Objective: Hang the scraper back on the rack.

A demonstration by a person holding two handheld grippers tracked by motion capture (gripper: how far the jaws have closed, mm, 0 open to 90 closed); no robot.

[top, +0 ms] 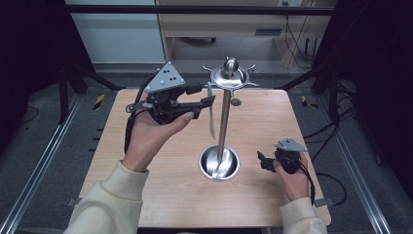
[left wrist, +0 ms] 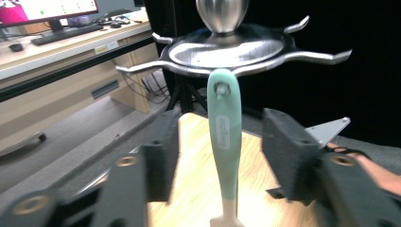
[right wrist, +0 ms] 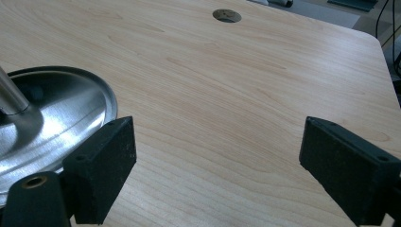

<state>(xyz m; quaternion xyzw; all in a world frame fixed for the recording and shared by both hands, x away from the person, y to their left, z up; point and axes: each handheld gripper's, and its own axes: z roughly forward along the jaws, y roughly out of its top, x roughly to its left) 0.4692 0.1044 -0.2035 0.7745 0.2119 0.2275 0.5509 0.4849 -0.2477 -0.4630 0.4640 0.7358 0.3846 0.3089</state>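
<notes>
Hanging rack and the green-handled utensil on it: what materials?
Rack: looks like polished steel, mirror reflections on dish base and top disc. Utensil handle: matte mint green, probably plastic or silicone; cannot tell which. Table: light wood-grain, maybe laminate.

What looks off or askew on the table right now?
Nothing stands out. The rack stands upright on the table, and the green utensil hangs straight from a hook, between the open jaws of the left tool.

A: Your left claw (top: 210, 99)?
B: Raised, reaching forward, jaws parted, pads clear of anything between them.
A: Your right claw (top: 259, 160)?
B: Low by the surface, jaws spread wide, your right hand (top: 291, 176) gripping from behind.
</notes>
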